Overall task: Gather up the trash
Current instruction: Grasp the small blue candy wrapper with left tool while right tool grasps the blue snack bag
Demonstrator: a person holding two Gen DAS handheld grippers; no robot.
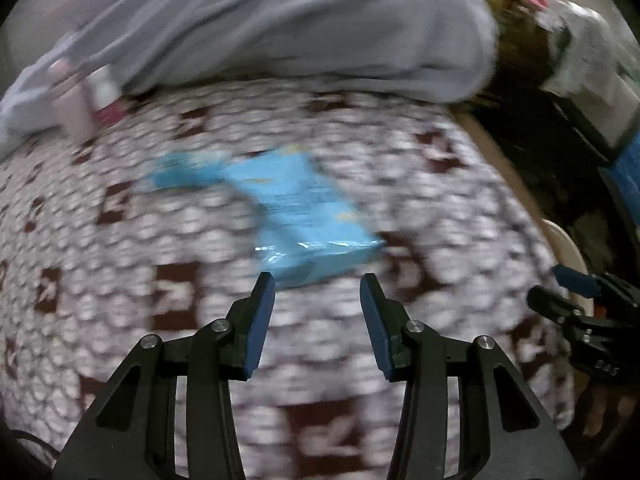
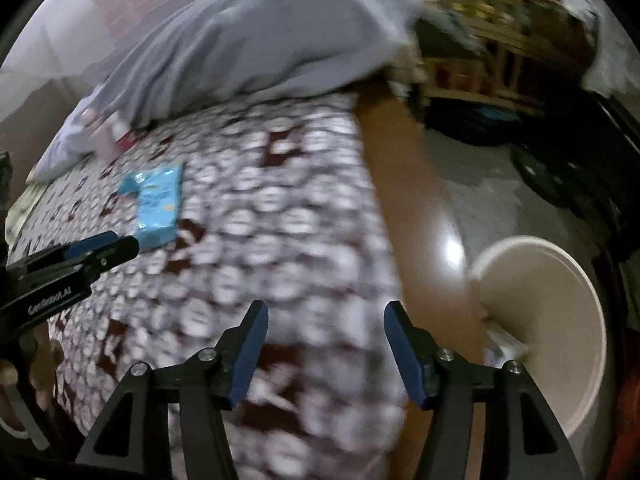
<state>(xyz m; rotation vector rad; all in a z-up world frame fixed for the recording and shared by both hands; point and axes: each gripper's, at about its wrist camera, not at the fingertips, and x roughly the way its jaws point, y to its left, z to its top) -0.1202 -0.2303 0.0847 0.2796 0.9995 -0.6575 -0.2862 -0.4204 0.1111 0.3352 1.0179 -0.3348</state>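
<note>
Left hand-held gripper (image 1: 317, 284) apart, level, near blue wrapper (image 1: 304, 216) | right hand-held gripper (image 2: 325, 312) apart, empty

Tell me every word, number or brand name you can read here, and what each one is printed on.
"D4S", roughly: white characters on the black right gripper, blurred.
"GenRobot.AI", roughly: white lettering on the black left gripper, smeared.
Flat light-blue plastic wrapper on the patterned bedspread: print too blurred to read.

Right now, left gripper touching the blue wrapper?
Cannot tell. Left wrist view: open left gripper fingertips reach the blue wrapper's near edge, but blur hides any contact.
</note>
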